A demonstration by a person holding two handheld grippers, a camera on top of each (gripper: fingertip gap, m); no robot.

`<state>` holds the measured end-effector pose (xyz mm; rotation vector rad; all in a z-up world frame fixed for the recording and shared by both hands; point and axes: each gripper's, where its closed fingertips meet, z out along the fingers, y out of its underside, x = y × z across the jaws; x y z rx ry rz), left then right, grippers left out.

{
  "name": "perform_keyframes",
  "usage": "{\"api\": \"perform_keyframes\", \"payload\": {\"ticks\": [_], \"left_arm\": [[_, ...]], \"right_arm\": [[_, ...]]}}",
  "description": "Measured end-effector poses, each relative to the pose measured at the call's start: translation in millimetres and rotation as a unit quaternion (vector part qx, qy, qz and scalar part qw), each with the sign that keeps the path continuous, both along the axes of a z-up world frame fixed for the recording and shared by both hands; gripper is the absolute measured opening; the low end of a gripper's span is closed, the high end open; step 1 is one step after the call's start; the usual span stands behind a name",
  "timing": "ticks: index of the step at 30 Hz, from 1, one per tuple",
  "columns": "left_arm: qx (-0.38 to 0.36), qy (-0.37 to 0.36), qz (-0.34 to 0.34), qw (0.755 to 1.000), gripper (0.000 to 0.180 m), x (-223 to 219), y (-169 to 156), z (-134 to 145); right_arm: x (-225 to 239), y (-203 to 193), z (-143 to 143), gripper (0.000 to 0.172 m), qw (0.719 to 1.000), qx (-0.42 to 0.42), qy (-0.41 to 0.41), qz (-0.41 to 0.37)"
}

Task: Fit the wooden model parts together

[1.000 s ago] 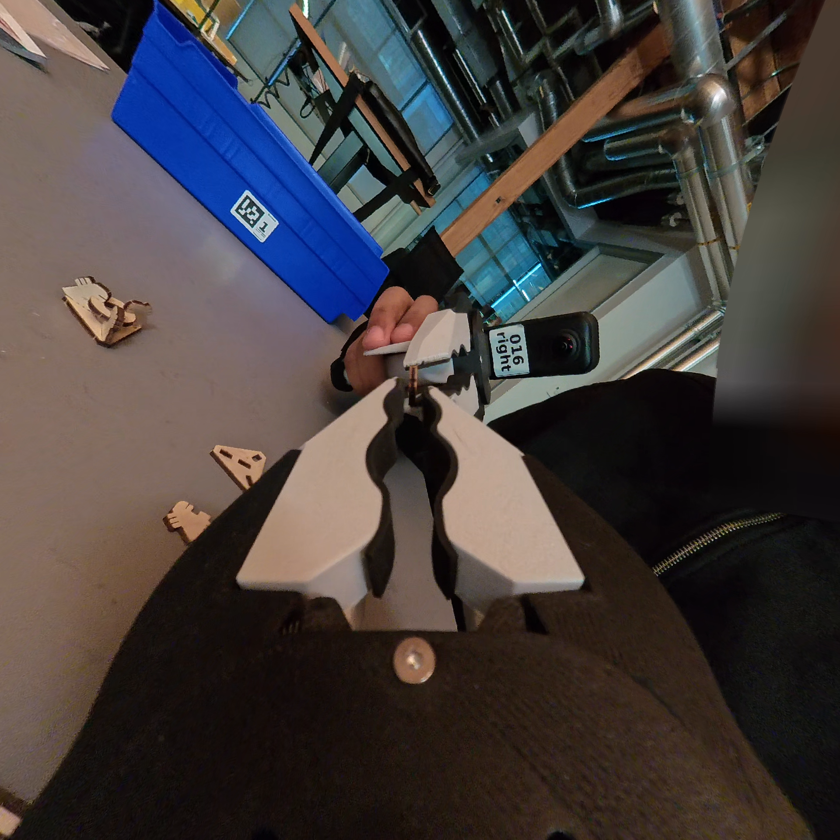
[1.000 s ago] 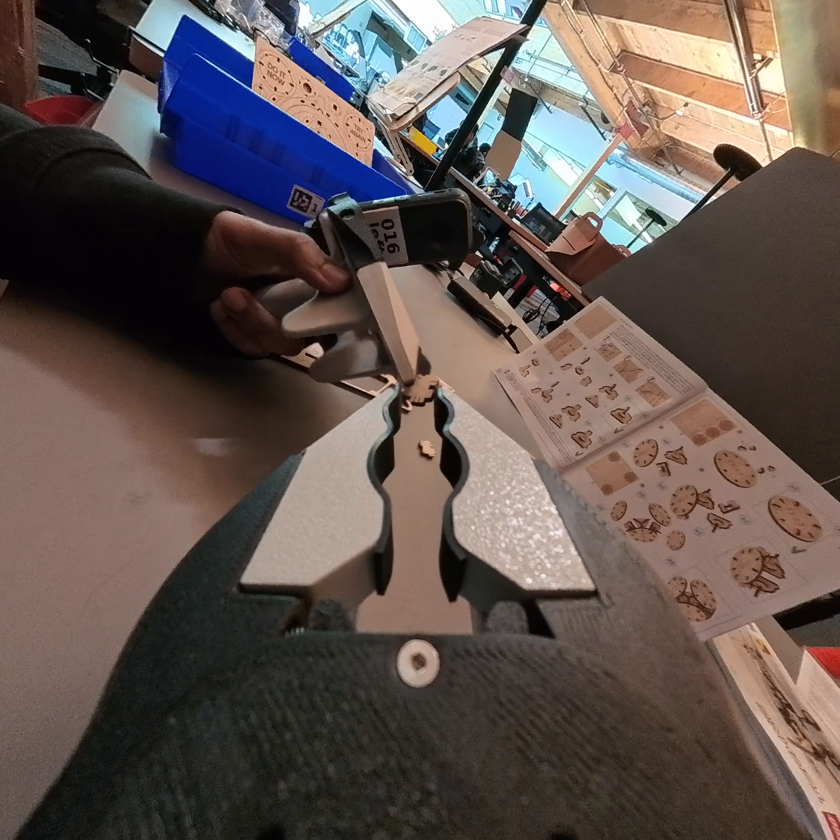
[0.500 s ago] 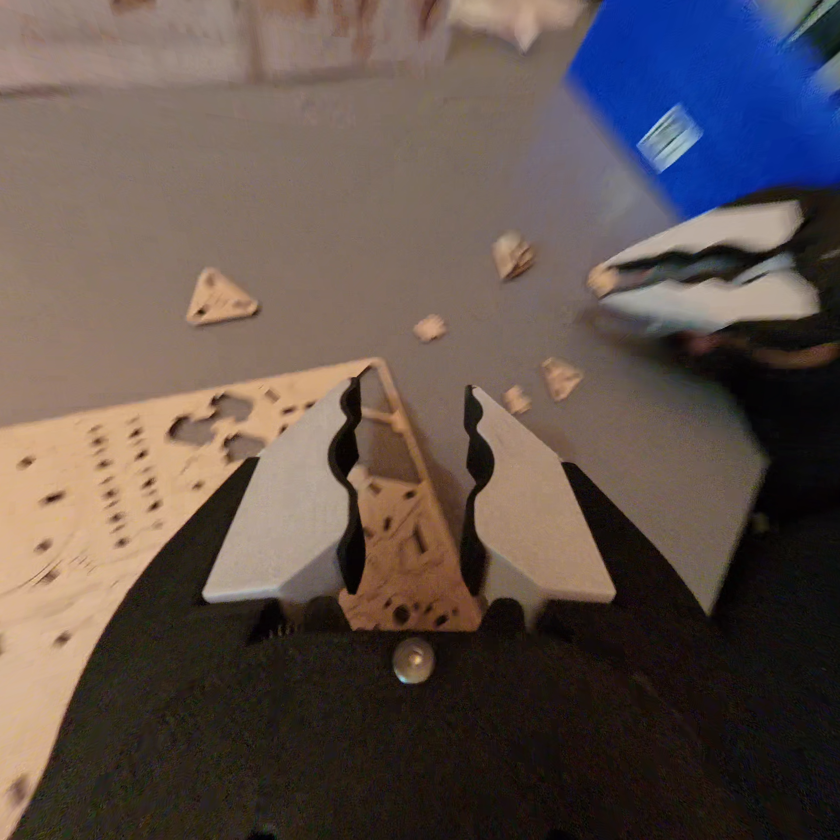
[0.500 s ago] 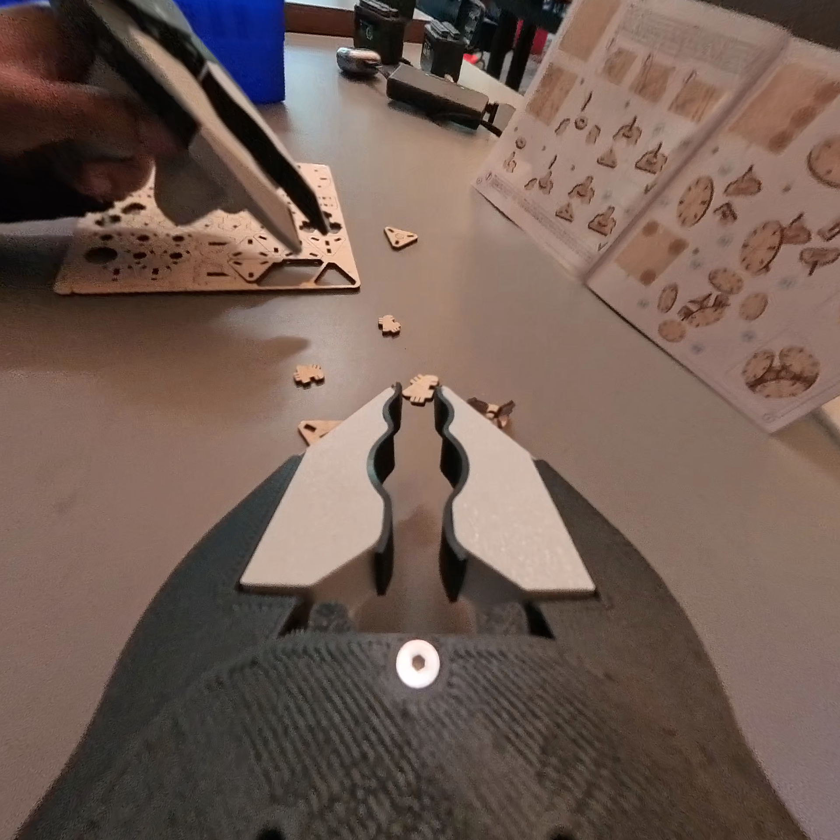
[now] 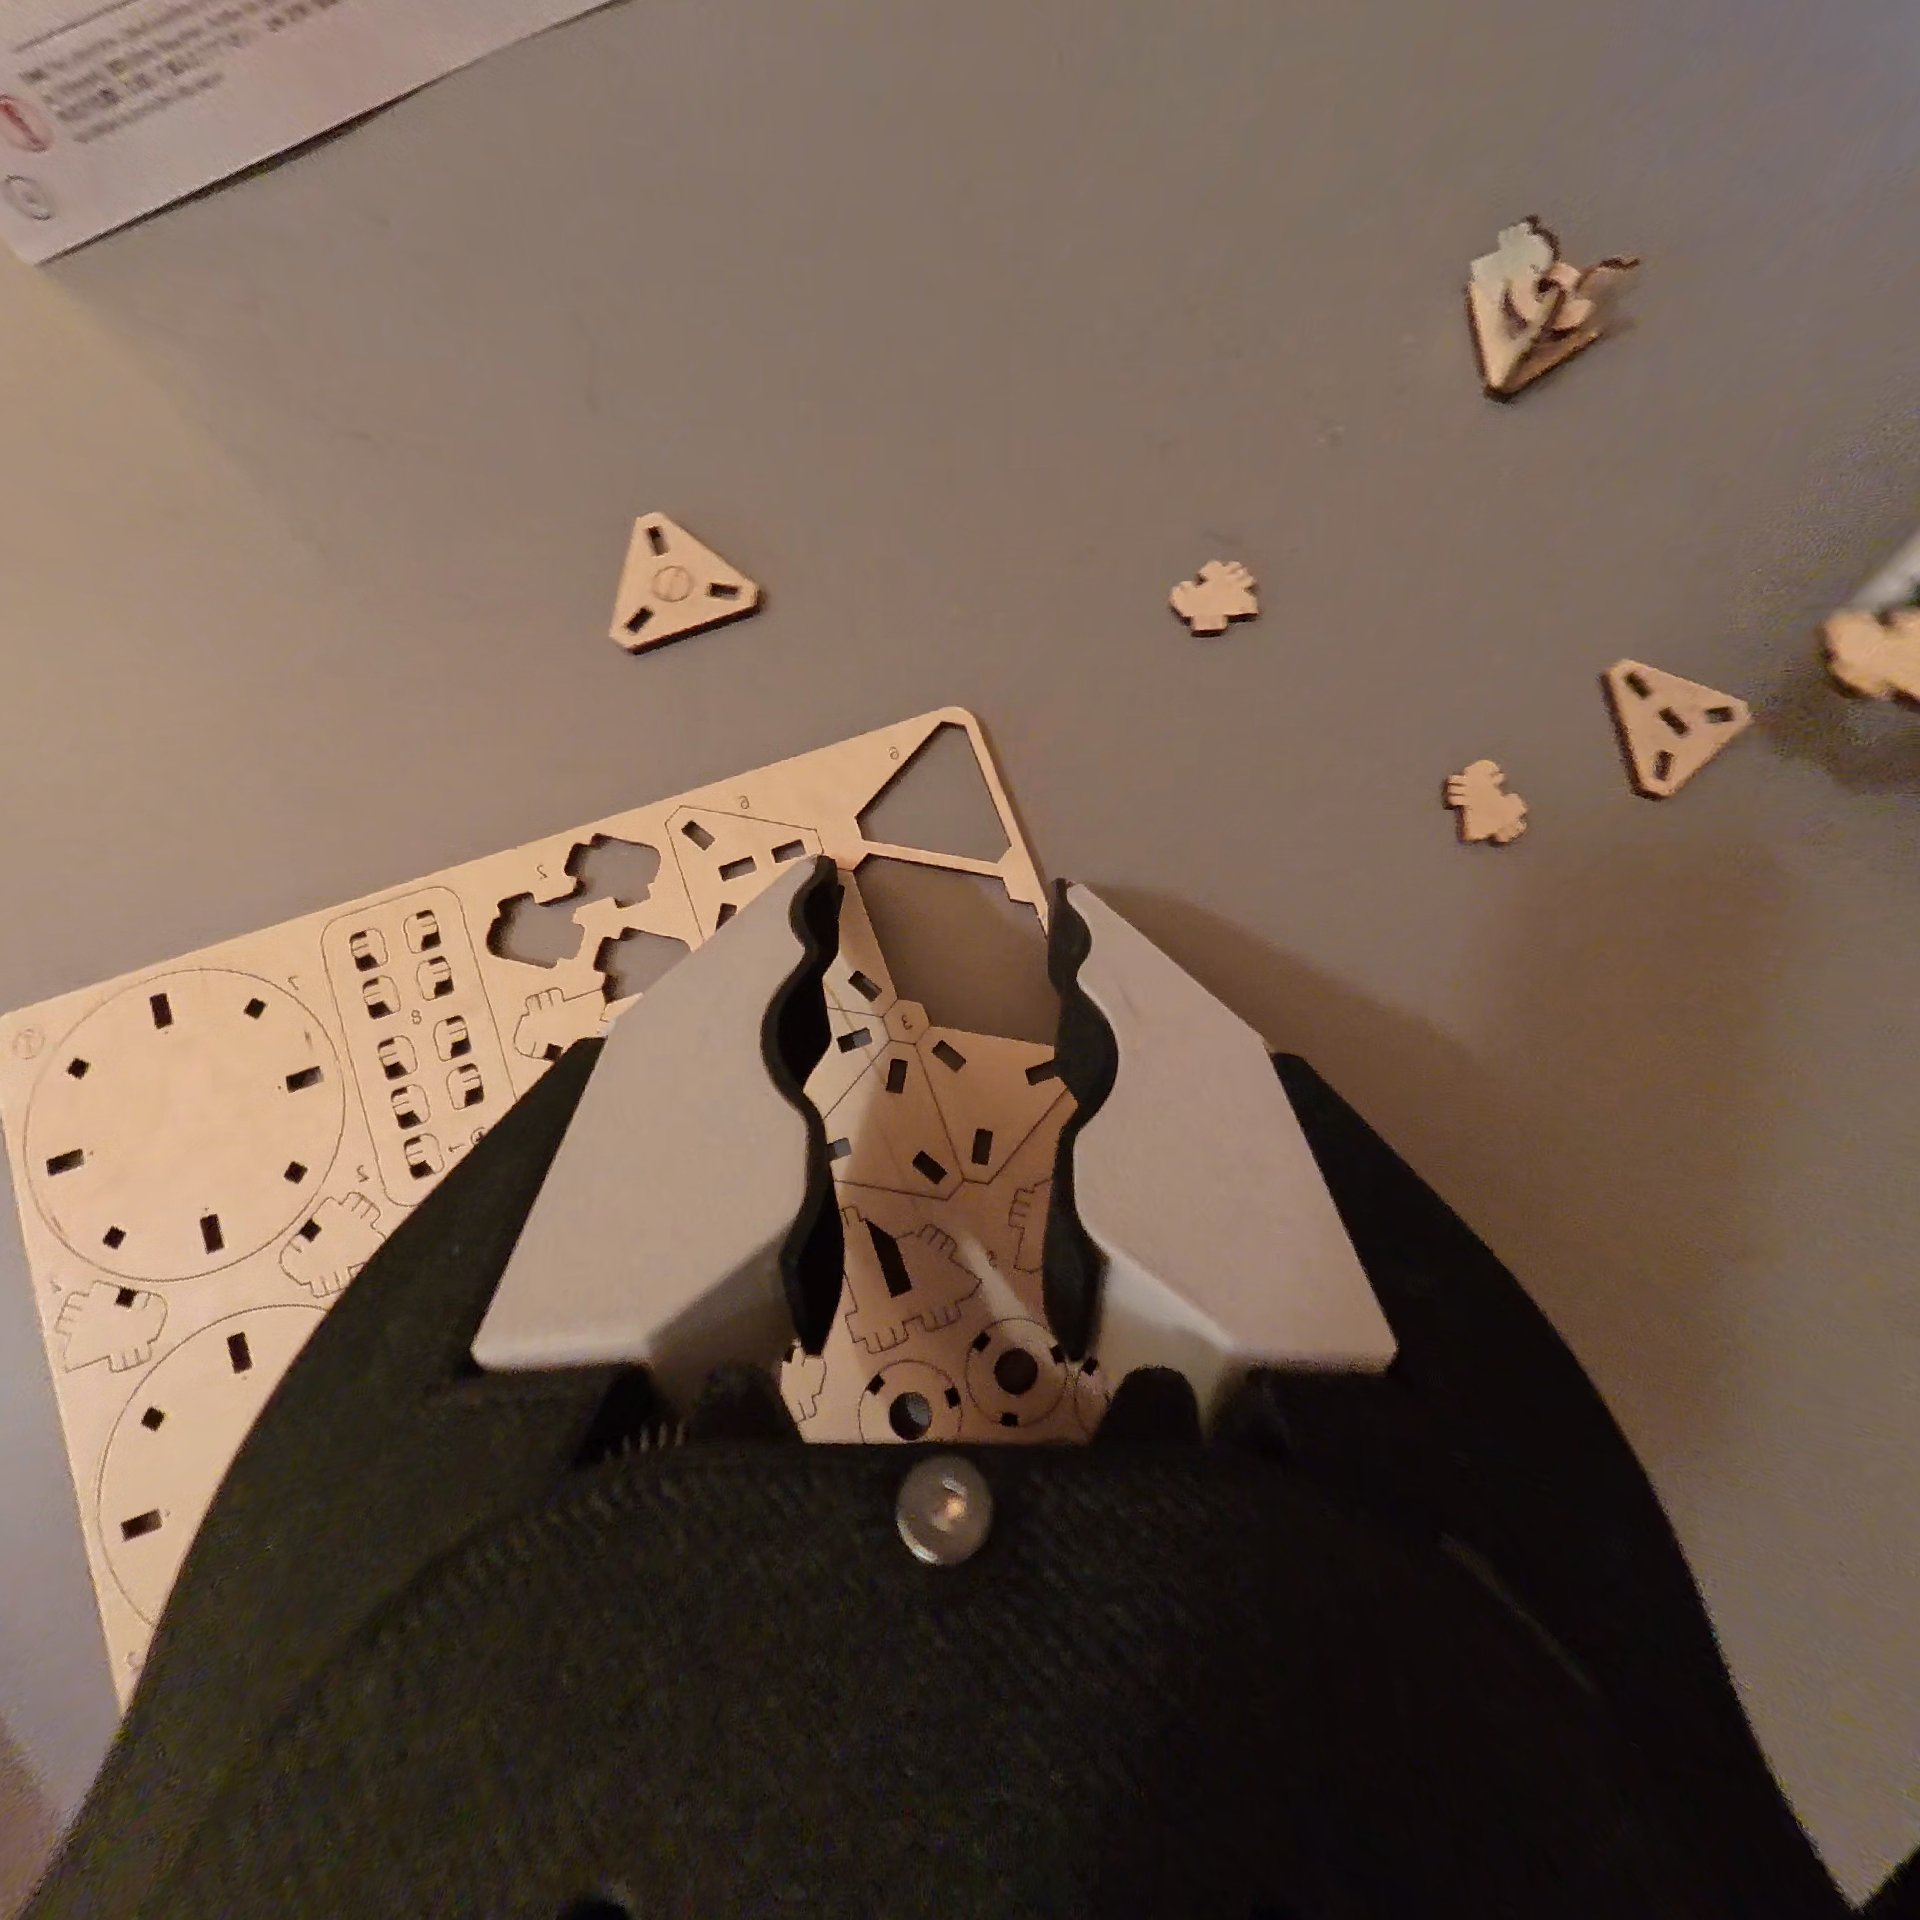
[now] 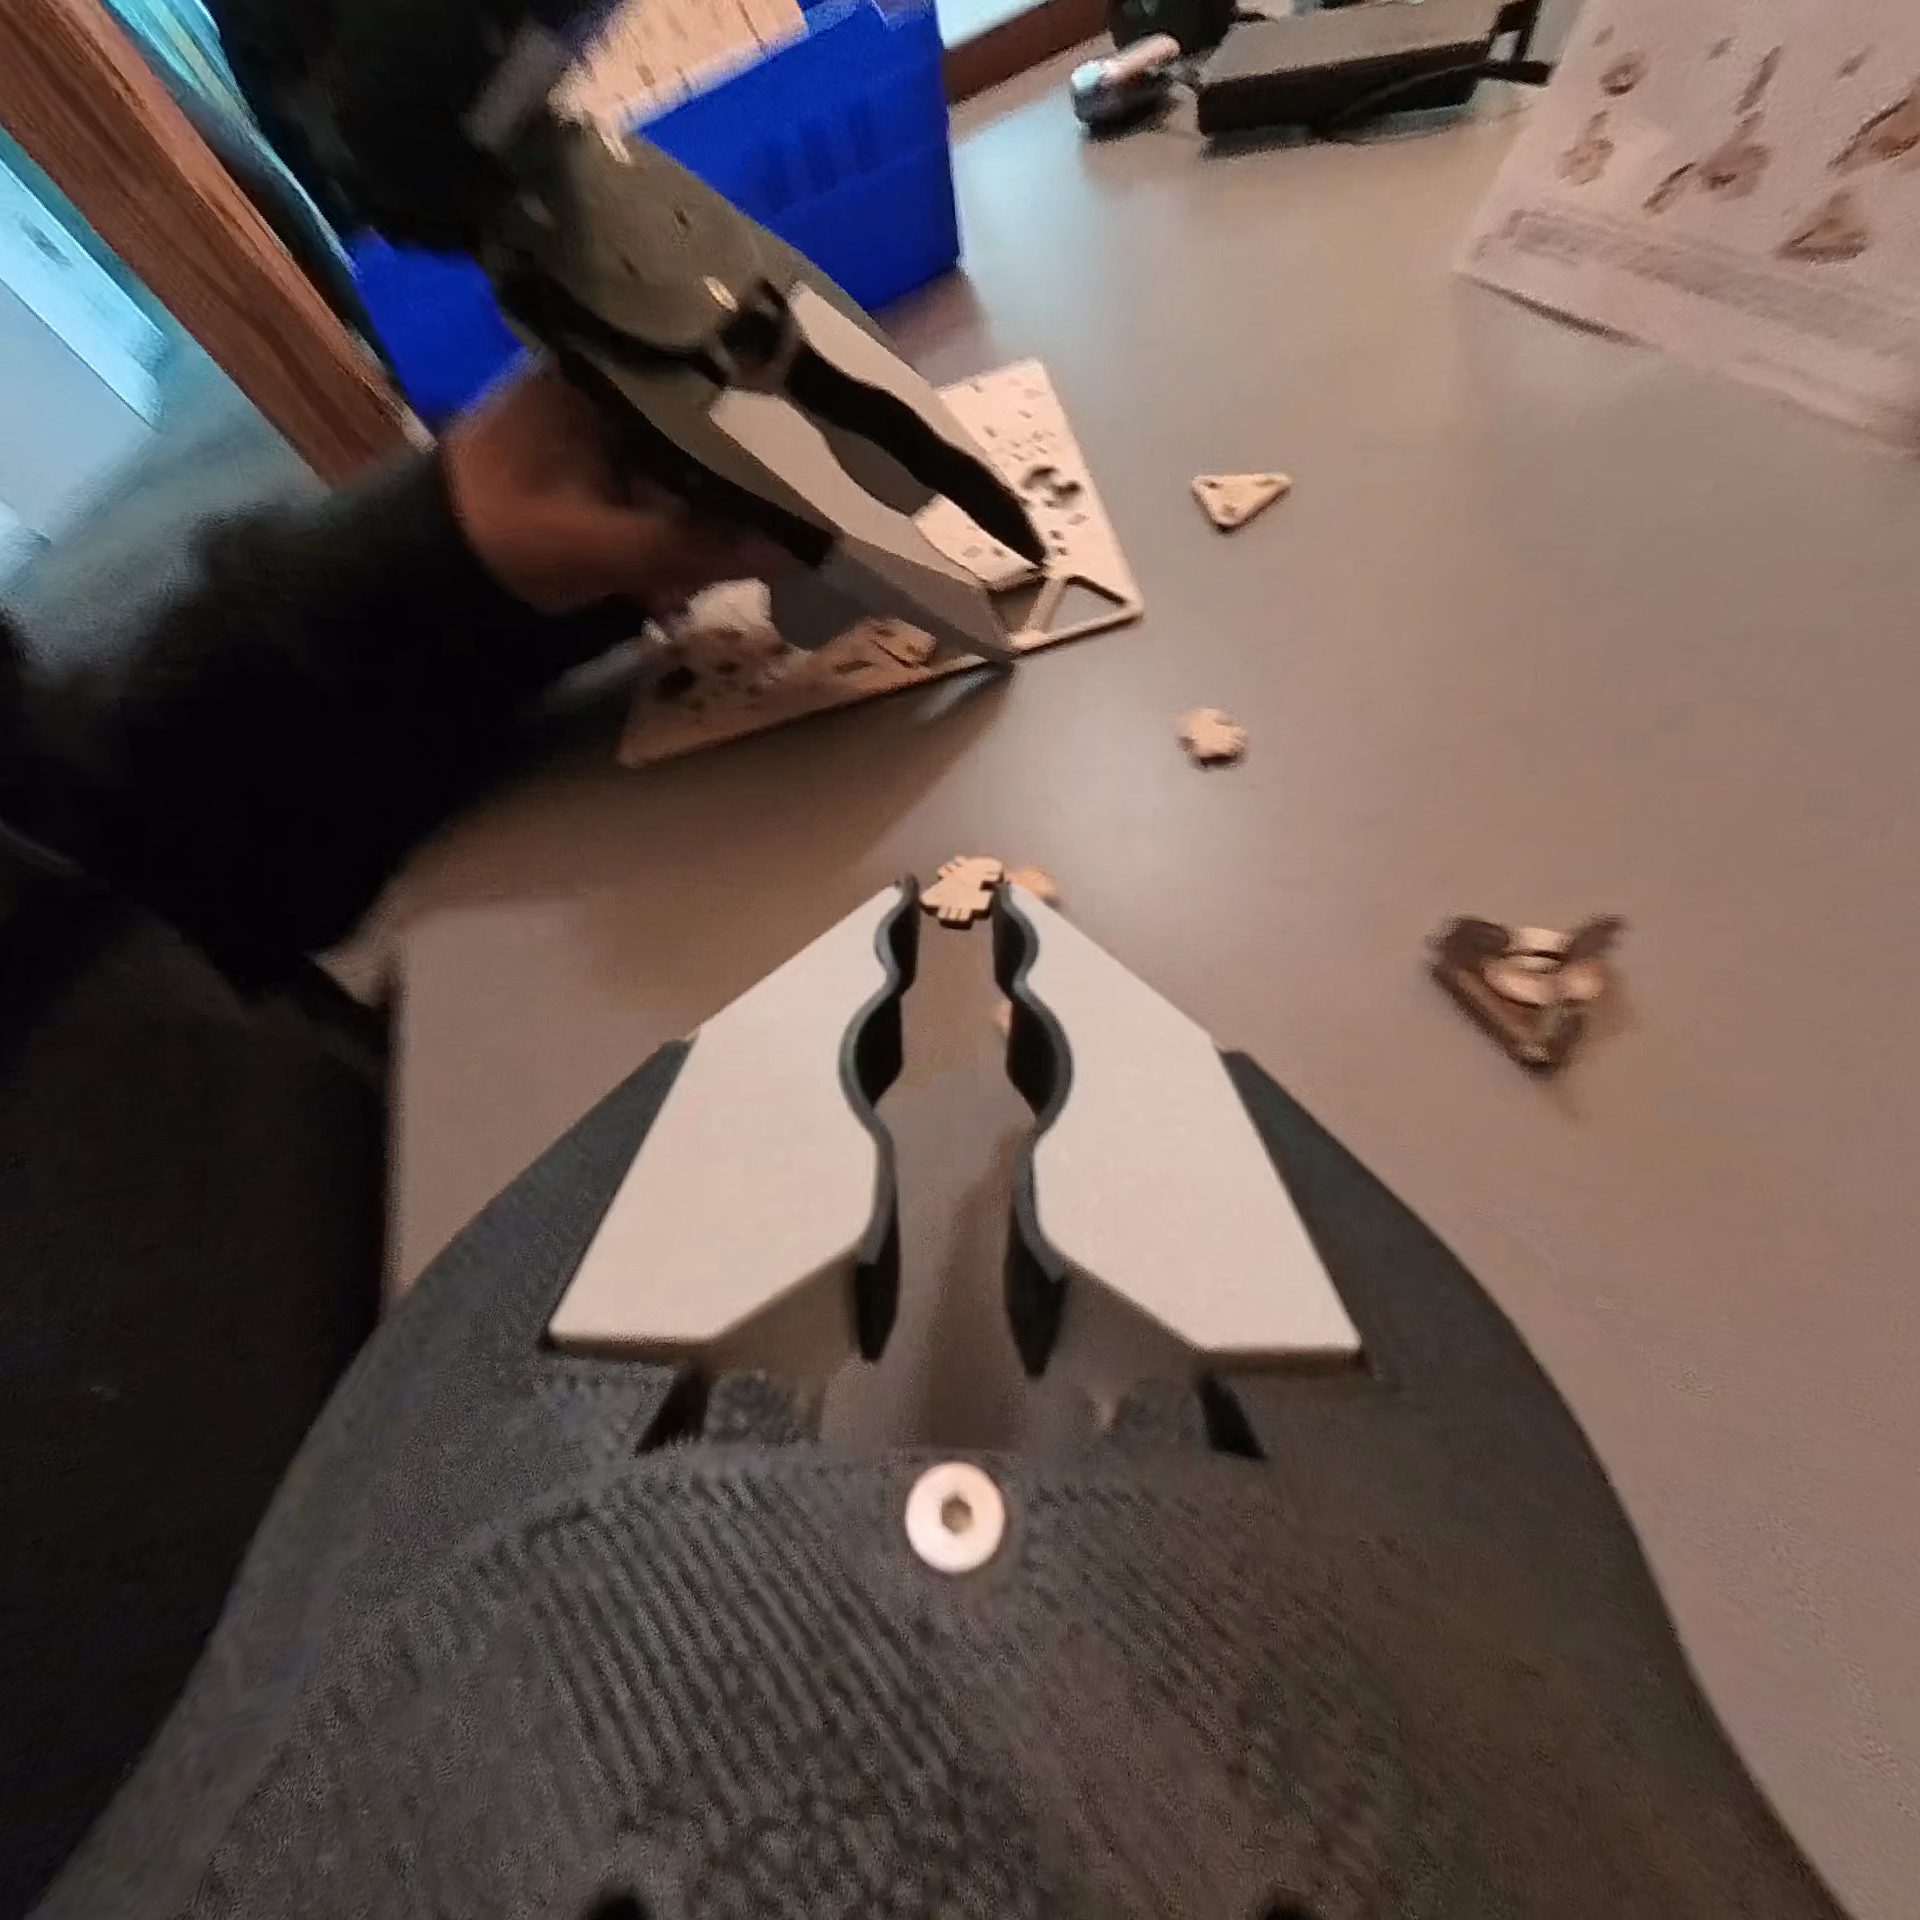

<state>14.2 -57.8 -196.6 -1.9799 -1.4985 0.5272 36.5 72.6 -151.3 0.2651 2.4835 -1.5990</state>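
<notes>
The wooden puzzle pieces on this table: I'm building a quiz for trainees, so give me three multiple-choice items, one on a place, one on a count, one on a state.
1. Where is the left gripper?
A. Over the corner of the wooden parts sheet
B. Inside the blue bin
C. On the printed instruction sheet

2. How many loose flat triangular pieces lie on the table in the left wrist view?
A. None
B. Two
C. Five

3. How does the right gripper stand?
A. Wide open over bare table
B. Closed on a small wooden piece
C. Closed on a pen

Answers:
1. A, its open fingers straddle the sheet's cut-out corner.
2. B, one triangle ahead and one triangle to the right.
3. B, the notched piece sits pinched between its fingertips.
</notes>
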Motion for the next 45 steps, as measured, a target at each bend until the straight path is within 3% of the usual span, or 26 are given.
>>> {"api": "perform_keyframes", "payload": {"ticks": [3,6,8,13,15,16,24,37,45], "left_arm": [[-0.007,0.005,0.018,1.000,0.039,-1.2,-13.7,-0.1],[-0.012,0.015,0.034,0.999,0.041,-4.2,-22.2,1.9],[-0.006,0.033,0.032,0.999,0.041,-7.2,-20.7,8.1],[0.026,0.092,0.012,0.995,0.041,-13.4,-8.5,33.5],[0.036,0.101,0.004,0.994,0.041,-13.9,-4.5,37.2],[0.040,0.102,0.000,0.994,0.041,-14.0,-2.4,37.7],[0.082,0.090,-0.035,0.992,0.041,-10.9,22.7,37.1],[0.113,0.069,-0.066,0.989,0.041,-6.5,50.4,30.1],[0.109,0.045,-0.089,0.989,0.041,-14.0,66.0,24.2]], "right_arm": [[22.0,-15.1,-10.0,0.013,0.997,0.025,-0.072,-0.010],[16.4,-16.1,-33.5,0.013,0.992,0.111,0.014,-0.065],[22.1,-19.6,-36.5,0.013,0.989,0.130,0.025,-0.073],[35.4,-23.2,-35.6,0.017,0.988,0.131,0.017,-0.077],[40.8,-22.9,-34.7,0.043,0.989,0.123,0.002,-0.079],[43.7,-22.5,-34.4,0.044,0.990,0.121,-0.006,-0.077],[33.5,-15.6,-32.8,0.045,0.990,0.113,-0.001,-0.087],[60.2,-17.3,-37.8,0.045,0.993,0.115,-0.031,-0.008],[50.7,-13.7,-31.3,0.041,0.995,0.094,-0.032,-0.022]]}}
